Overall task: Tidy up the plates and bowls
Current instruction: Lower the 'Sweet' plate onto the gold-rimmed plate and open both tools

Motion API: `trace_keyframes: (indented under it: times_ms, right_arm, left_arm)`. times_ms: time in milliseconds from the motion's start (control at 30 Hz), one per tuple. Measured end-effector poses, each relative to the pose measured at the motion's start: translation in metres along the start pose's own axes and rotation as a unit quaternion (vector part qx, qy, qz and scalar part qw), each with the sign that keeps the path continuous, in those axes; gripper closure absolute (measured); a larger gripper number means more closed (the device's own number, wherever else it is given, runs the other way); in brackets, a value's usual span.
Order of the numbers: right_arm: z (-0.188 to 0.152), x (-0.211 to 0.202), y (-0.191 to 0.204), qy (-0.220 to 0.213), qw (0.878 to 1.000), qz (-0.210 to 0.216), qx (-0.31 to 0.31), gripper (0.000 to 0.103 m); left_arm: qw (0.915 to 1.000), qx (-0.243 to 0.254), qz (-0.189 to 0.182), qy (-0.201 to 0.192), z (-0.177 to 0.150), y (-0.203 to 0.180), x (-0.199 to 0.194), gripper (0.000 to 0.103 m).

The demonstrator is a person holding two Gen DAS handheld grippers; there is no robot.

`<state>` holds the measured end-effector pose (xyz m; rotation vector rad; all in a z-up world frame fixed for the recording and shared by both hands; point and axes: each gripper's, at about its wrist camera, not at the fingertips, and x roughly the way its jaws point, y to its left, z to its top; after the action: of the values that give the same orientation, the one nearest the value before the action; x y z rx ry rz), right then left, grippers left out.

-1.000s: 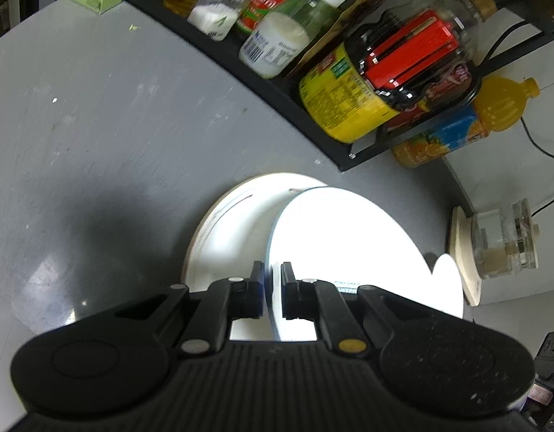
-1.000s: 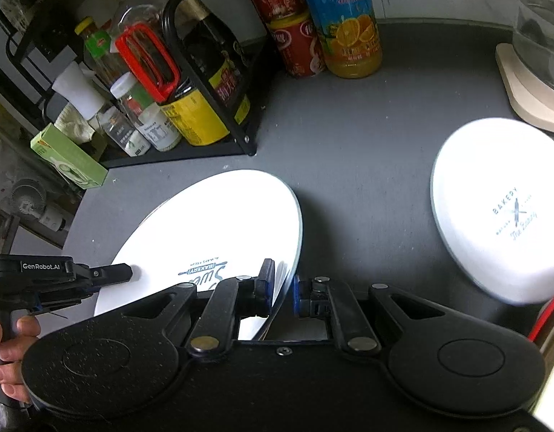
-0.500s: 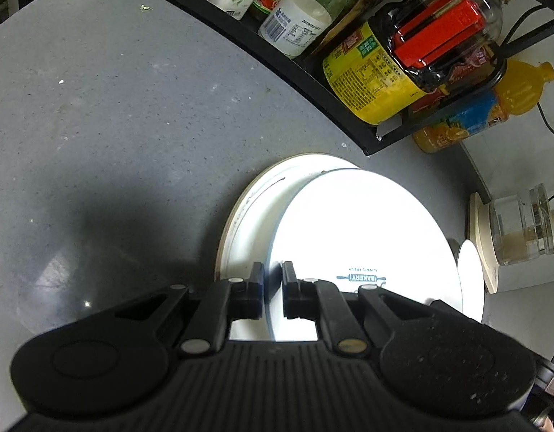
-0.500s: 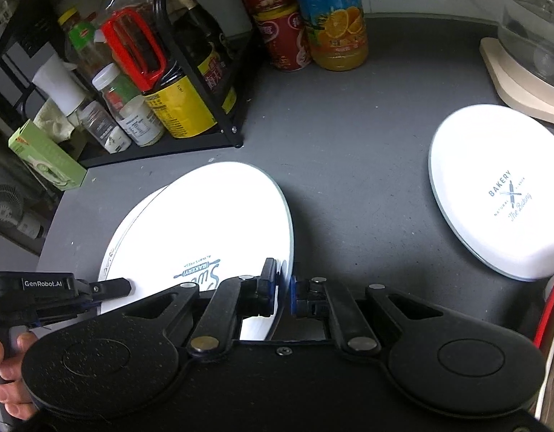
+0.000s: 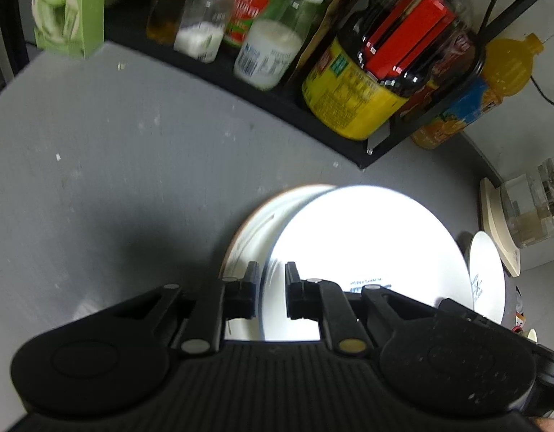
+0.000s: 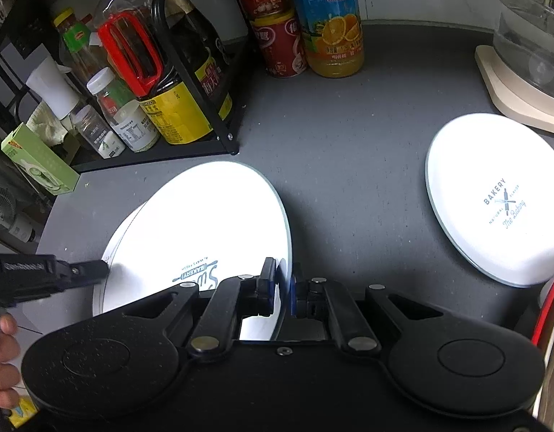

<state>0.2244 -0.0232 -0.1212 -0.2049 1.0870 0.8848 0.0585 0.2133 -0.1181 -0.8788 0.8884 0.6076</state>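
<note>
Right wrist view shows our right gripper [image 6: 284, 289] pinching the top plate's [image 6: 205, 223] rim while our left gripper [image 5: 269, 293] gapes, so it may slide off the lower plate [image 5: 248, 226].

"BAKERY" on the right plate [image 6: 500, 198]; "大果粒" on the juice bottle [image 6: 330, 18]

Three white plates [image 6: 212, 223] — two stacked, two tongs [image 6: 284, 288]

Glossy white glazed top plate [image 6: 205, 223] gleams between the matt, pebbled black plastic fingers of the right gripper [image 6: 281, 289], above a dull, speckled grey counter [image 6: 348, 165].
</note>
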Motion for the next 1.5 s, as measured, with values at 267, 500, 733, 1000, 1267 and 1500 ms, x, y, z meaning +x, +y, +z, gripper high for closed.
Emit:
trace_keyframes:
  times_ms: [267, 500, 733, 1000, 1267, 1500]
  right_arm:
    - [-0.003, 0.004, -0.002, 0.001, 1.0, 0.0, 0.008, 0.095]
    - [-0.007, 0.011, 0.001, 0.004, 1.0, -0.004, 0.008, 0.092]
    - [-0.013, 0.02, 0.005, 0.014, 1.0, 0.0, 0.007, 0.09]
    - [-0.02, 0.03, 0.011, 0.021, 1.0, -0.012, 0.007, 0.08]
    - [-0.019, 0.022, 0.006, 0.021, 1.0, -0.014, 0.013, 0.071]
    - [-0.013, 0.002, 0.003, 0.002, 1.0, 0.0, 0.018, 0.043]
  left_arm:
    - [0.998, 0.01, 0.047, -0.04, 0.005, 0.004, -0.016, 0.052]
    - [0.9987, 0.002, 0.05, -0.011, -0.005, 0.015, -0.003, 0.052]
    - [0.9991, -0.013, 0.038, -0.014, -0.006, 0.026, -0.004, 0.052]
    - [0.999, -0.015, 0.039, -0.015, 0.002, 0.03, -0.007, 0.051]
    - [0.9981, -0.018, 0.059, -0.008, 0.006, 0.023, -0.011, 0.051]
    - [0.998, 0.002, 0.063, -0.007, 0.007, -0.002, -0.017, 0.043]
